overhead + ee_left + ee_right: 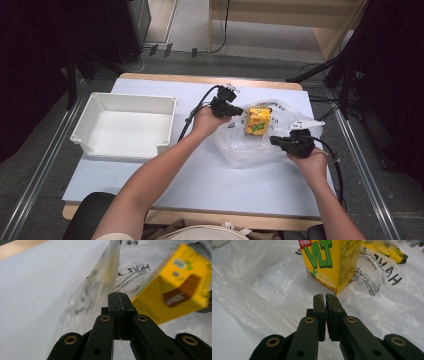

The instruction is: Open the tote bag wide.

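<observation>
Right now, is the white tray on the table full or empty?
Empty: the white tray shows only its bare floor in the high view, nothing inside.

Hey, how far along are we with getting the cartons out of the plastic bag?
Nothing looks unpacked yet: the white bin holds nothing. In hand: both tongs, left and right, are shut at the clear bag, apparently pinching its film. Left: the yellow cartons are at the bag, so they probably need taking out and moving over.
</observation>
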`<state>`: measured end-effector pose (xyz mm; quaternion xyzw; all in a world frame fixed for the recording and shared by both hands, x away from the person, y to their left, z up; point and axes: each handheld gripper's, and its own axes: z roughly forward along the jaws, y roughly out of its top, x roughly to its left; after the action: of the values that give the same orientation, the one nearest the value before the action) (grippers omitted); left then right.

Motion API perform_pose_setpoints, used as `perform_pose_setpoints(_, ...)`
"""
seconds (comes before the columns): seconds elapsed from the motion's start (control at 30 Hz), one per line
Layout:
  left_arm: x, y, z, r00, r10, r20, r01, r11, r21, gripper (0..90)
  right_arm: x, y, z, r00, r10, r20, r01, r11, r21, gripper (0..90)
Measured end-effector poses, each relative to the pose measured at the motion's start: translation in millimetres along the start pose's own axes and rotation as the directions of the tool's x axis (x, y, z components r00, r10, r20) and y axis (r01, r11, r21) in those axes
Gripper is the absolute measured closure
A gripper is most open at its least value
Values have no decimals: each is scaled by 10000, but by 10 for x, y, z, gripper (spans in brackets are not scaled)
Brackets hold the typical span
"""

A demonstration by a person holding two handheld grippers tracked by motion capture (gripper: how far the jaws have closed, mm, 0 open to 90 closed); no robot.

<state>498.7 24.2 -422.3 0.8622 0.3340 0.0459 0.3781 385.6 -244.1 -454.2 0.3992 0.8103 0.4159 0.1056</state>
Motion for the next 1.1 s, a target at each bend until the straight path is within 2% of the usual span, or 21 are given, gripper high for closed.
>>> perform_pose_setpoints(0.2,25,-93,215,9999,-114,-16,114,9999,130,900,-51,-53,120,9998,97,-145,-93,9994,320,878)
perform_pose_setpoints(0.27,9,-111,269,10000,-5,-45,6,9998,183,900,-64,-69,150,9997,131,-198,-125,9994,315,878)
perform_pose_setpoints(0.37,7,-128,355,9994,184,-301,-174,9993,335,900,-89,-94,181,9992,265,-307,-256,9992,298,878)
perform_pose_setpoints(0.47,64,-134,416,9978,130,-651,-96,9986,511,900,-103,-135,220,9992,21,-411,-6,9993,375,878)
perform_pose_setpoints(0.57,119,-136,439,9963,44,-864,-4,9989,461,900,-110,-165,224,9983,150,-558,-129,9992,385,878)
perform_pose_setpoints(0.6,141,-132,440,9953,116,-958,-62,9984,565,900,-109,-178,222,9982,73,-594,-50,9993,378,878)
perform_pose_setpoints(0.7,201,-117,444,9938,-38,-1114,102,9983,572,895,-66,-229,206,9976,-296,-631,326,9984,464,878)
perform_pose_setpoints(0.9,229,-121,433,9944,-105,-1051,167,9982,580,886,-10,-340,126,9933,-717,-904,744,9969,268,878)
perform_pose_setpoints(1.1,246,-127,435,9950,-311,-948,358,9982,485,881,67,-426,30,9899,-845,-1142,894,9953,383,878)
